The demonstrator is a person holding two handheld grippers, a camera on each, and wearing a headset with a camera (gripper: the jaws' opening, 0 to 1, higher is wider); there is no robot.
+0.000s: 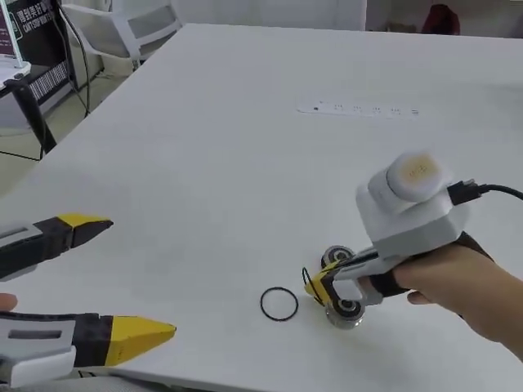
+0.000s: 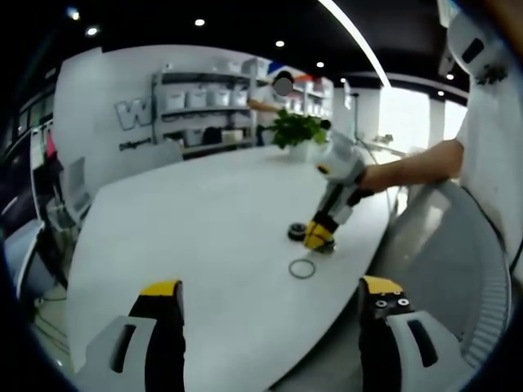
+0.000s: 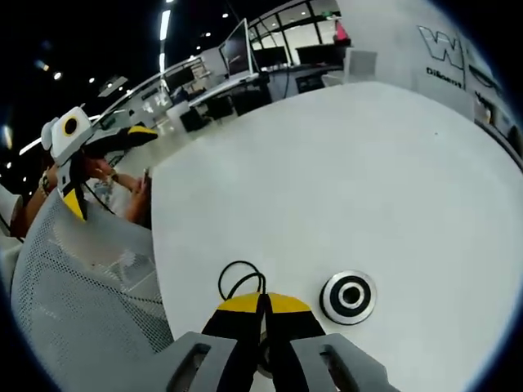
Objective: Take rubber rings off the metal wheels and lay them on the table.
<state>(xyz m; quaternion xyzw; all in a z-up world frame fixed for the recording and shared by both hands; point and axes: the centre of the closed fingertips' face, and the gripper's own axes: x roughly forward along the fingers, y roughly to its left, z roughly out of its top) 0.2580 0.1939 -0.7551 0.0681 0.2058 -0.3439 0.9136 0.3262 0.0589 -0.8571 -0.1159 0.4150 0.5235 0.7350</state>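
1. Pinching a black rubber ring (image 3: 241, 279) is what my right gripper (image 3: 263, 304) is doing now. Its yellow-tipped jaws are pressed together on the band, and a loop of it bulges out past the tips.
2. My left gripper (image 2: 270, 287) hovers above the table (image 1: 204, 163) with its jaws spread wide and nothing between them, well apart from the work.
3. One metal wheel (image 1: 339, 256) sits just beyond the right gripper's tips. A second wheel (image 1: 346, 313) lies partly under that gripper. I cannot tell whether the far side of the pinched band is seated in the second wheel's groove or already clear of it.
4. A loose ring (image 1: 279, 304) lies flat on the table just beside the wheels, so I judge one removal done and this one in hand.
5. To do it well, I would draw the pinched ring up and away from the wheel it came off, slowly, so that the stretch eases off without snapping or dragging the wheel.
6. If that wheel lifts or rolls, I would bring the left gripper in to steady it by its rim.
7. I would set this ring down flat near the loose ring but not touching it, and part the jaws only once it rests on the table.
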